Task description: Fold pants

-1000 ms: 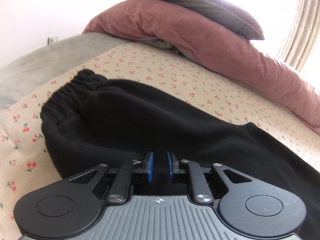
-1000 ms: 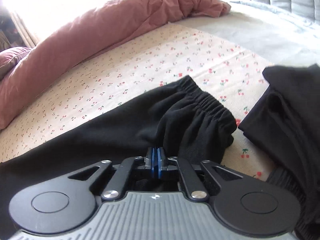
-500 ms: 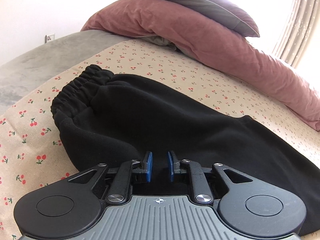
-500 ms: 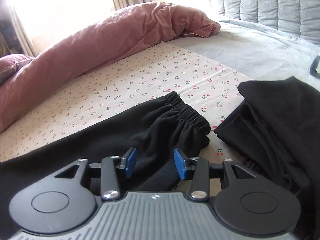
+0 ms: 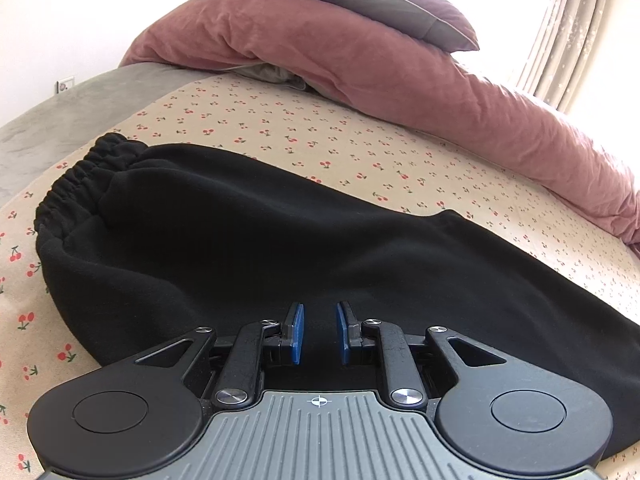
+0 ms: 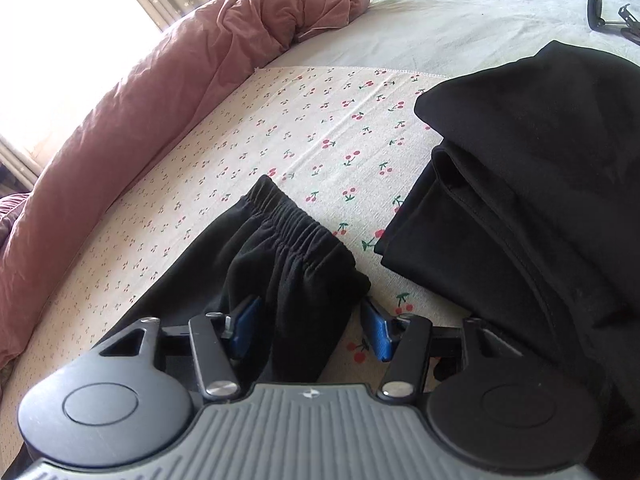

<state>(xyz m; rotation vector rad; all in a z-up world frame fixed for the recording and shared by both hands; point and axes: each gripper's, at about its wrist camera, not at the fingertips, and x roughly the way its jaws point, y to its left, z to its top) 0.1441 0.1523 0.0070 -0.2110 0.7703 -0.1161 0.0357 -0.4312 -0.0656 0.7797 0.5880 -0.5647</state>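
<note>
My left gripper (image 5: 318, 334) hovers over the pants (image 5: 248, 240), jaws slightly apart, gripping nothing. My right gripper (image 6: 310, 330) is spread wide around the cuff (image 6: 296, 232), not pinching it. The pants lie flat on the sheet (image 5: 320, 140).

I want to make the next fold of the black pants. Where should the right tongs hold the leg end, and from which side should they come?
Probably grip the gathered elastic cuff of the black pants, at its near corner. It lies flat on the cherry-print sheet, its free edge facing the folded black pile. The right tongs are open astride the leg; come low from that edge.
</note>
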